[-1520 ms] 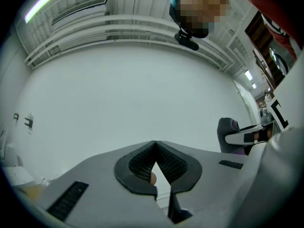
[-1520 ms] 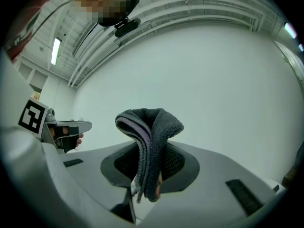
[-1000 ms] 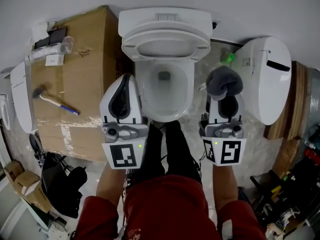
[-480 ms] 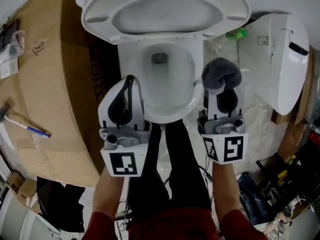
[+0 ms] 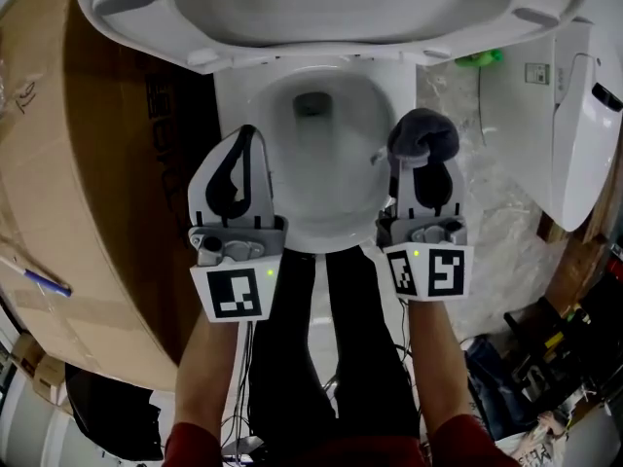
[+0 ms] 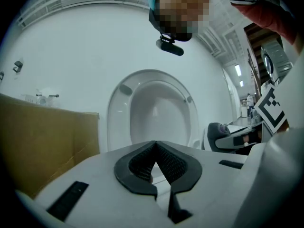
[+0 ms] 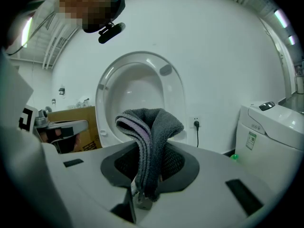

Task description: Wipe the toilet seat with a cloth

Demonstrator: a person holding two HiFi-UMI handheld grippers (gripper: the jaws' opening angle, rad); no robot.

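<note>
- Over the toilet bowl (image 5: 310,224), we find both tongs side by side, pointing toward the raised toilet seat (image 5: 146,29). Neither appears to touch the porcelain.
- The right tongs (image 5: 425,161) pinch a folded grey cloth (image 5: 423,136). Its bunched loop stands proud of the tips and a short tail hangs down between the jaws.
- The left tongs (image 5: 245,139) are pressed together with nothing between them.
- The seat stands raised, its underside and bumpers facing us. The cloth sits short of it, just beside the bowl's right rim.
- We judge the step in hand to be the approach; wiping has not begun.
- Recommended: lead with the cloth's loop rather than the bare tips, lay it flat on the ring, and follow the ring in one continuous sweep.
- Recommended: hold the pinch firm, since drag on the seat could pull the cloth free.
- Recommended: keep the cloth's tail clear of the bowl water.
- If the top face is wanted, we judge the empty left tongs best placed to lower the seat first.
</note>
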